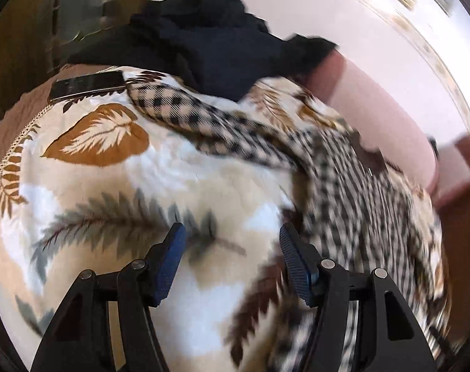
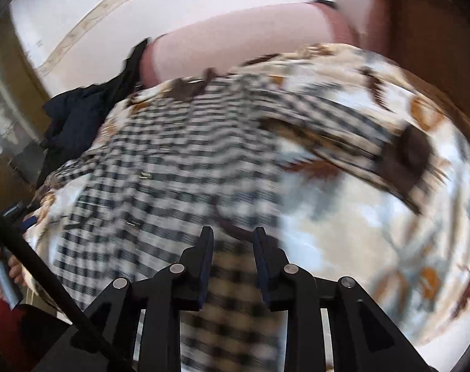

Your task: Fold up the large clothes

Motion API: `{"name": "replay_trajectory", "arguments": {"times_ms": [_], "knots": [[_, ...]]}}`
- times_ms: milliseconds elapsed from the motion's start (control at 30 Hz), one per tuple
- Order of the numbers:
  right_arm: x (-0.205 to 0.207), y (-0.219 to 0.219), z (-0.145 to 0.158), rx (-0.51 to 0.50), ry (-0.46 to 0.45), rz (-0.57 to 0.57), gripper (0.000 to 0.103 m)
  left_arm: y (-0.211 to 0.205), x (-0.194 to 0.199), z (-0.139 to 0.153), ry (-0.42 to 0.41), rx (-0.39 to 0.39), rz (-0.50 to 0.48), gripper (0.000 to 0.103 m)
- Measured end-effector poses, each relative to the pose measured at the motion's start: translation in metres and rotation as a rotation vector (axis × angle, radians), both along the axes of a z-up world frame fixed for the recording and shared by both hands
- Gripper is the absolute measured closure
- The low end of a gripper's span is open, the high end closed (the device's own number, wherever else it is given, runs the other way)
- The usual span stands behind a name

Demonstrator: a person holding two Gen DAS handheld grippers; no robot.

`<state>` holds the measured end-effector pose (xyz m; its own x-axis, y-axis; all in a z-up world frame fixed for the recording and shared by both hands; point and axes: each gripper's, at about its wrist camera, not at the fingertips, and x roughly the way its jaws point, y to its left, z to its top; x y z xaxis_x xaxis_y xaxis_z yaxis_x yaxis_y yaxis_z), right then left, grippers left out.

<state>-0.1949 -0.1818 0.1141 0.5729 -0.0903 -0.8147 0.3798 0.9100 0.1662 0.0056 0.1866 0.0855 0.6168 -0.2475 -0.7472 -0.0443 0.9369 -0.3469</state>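
Checked shirt (image 2: pixel 179 167), soft, light and floppy, lies spread on the leafy bed cover (image 1: pixel 89 186) just ahead of both empty claws, the left claw (image 1: pixel 232 245) wide apart and the right claw (image 2: pixel 233 241) partly apart, so I would pinch it at an edge.

Black-and-cream checked shirt (image 1: pixel 337 186) sprawls over a white bedspread (image 1: pixel 185 167) printed with ochre, grey and brown leaves. Behind, a heap of black and navy clothes (image 1: pixel 204 43). Glossy black phone (image 1: pixel 87 85), pale pink headboard (image 2: pixel 235 40), blue gripper pads (image 1: pixel 170 263).
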Motion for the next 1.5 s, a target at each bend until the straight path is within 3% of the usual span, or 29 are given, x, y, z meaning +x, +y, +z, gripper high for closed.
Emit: {"name": "replay_trajectory", "arguments": {"times_ms": [200,467,567,667,800,933,1100,1167,1233,1400,1500], "knots": [[0.110,0.083,-0.009,-0.041,0.042,0.236,0.071,0.032,0.051,-0.010,0.015,-0.073,0.135,0.041],[0.282,0.193,-0.042,-0.083,0.092,0.463,0.049,0.087,0.058,-0.022,0.000,-0.018,0.264,0.041],[0.342,0.227,-0.060,-0.100,0.122,0.521,0.044,0.110,0.062,-0.029,0.034,-0.051,0.319,0.041],[0.386,0.254,-0.079,-0.177,0.162,0.585,0.044,0.121,0.065,-0.035,0.050,-0.076,0.323,0.041],[0.430,0.284,-0.102,-0.290,0.201,0.672,0.044,0.122,0.071,-0.041,0.070,-0.020,0.301,0.041],[0.457,0.304,-0.124,-0.340,0.238,0.761,0.044,0.123,0.077,-0.045,0.084,-0.021,0.299,0.041],[0.474,0.310,-0.136,-0.226,0.273,0.803,0.044,0.125,0.081,-0.050,0.100,-0.052,0.301,0.041],[0.476,0.307,-0.136,-0.139,0.294,0.808,0.059,0.125,0.082,-0.051,0.104,-0.056,0.300,0.041],[0.475,0.305,-0.135,-0.045,0.319,0.826,0.094,0.128,0.082,-0.052,0.112,-0.060,0.309,0.041],[0.452,0.305,-0.104,-0.052,0.263,0.828,0.099,0.135,0.078,-0.051,0.109,-0.075,0.333,0.041],[0.419,0.305,-0.076,-0.003,0.201,0.843,0.100,0.141,0.075,-0.051,0.110,-0.094,0.348,0.041]]}}
